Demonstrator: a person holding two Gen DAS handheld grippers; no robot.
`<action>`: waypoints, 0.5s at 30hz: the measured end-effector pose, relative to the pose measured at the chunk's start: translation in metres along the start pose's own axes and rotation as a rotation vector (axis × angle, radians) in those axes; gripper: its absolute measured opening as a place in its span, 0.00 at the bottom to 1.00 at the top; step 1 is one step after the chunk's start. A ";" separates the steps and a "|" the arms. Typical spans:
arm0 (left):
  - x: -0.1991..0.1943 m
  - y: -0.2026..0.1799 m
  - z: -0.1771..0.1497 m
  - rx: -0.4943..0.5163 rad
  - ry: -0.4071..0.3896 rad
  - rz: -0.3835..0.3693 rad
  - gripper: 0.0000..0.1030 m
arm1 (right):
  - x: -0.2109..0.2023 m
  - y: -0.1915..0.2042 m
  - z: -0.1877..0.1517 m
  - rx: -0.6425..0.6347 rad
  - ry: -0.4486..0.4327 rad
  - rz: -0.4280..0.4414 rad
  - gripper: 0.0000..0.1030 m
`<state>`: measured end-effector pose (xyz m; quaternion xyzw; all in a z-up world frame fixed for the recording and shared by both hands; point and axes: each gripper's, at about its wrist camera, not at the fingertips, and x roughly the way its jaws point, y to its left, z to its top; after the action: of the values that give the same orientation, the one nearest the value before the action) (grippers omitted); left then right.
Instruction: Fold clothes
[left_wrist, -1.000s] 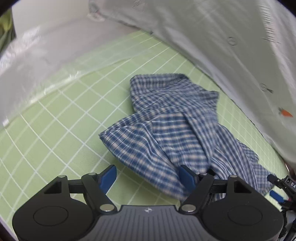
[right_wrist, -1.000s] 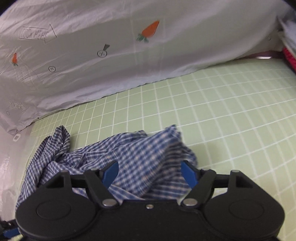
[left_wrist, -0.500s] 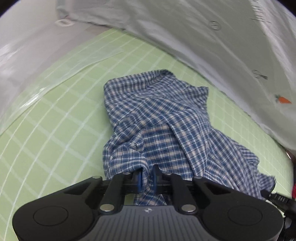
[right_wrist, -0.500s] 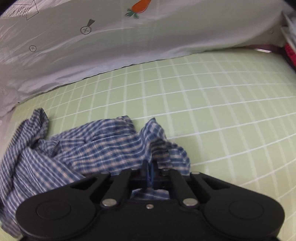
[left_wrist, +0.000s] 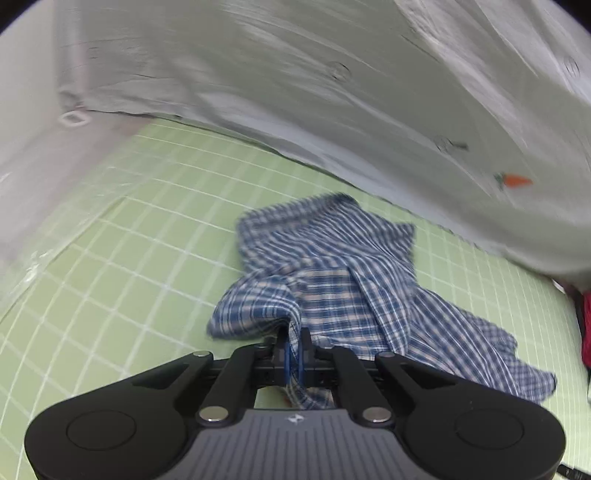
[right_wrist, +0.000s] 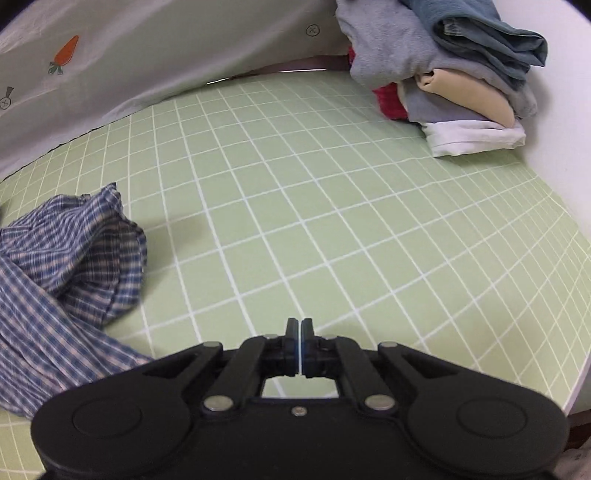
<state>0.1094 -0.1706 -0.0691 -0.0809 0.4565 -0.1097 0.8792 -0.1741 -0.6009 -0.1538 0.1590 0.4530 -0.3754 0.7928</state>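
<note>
- A pale green cutting mat (right_wrist: 332, 206) with a white grid covers the counter.
- A light grey sheet (left_wrist: 332, 92) printed with small orange carrots (right_wrist: 65, 54) and circled marks hangs along the mat's far edge.
- Clear plastic film (left_wrist: 44, 229) lies over the mat's left side in the left wrist view.
- A white wall (right_wrist: 569, 110) borders the mat's right edge in the right wrist view.
</note>
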 end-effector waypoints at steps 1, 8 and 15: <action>-0.007 0.006 0.000 -0.011 -0.022 0.006 0.03 | 0.000 0.002 -0.002 0.004 -0.007 0.007 0.06; -0.034 0.044 -0.010 -0.106 -0.075 0.130 0.03 | -0.008 0.062 0.018 -0.064 -0.086 0.151 0.34; -0.028 0.076 -0.037 -0.214 0.026 0.187 0.04 | -0.015 0.162 0.068 -0.216 -0.178 0.343 0.68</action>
<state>0.0721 -0.0915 -0.0865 -0.1301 0.4823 0.0208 0.8660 -0.0184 -0.5260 -0.1189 0.1140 0.3851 -0.1971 0.8944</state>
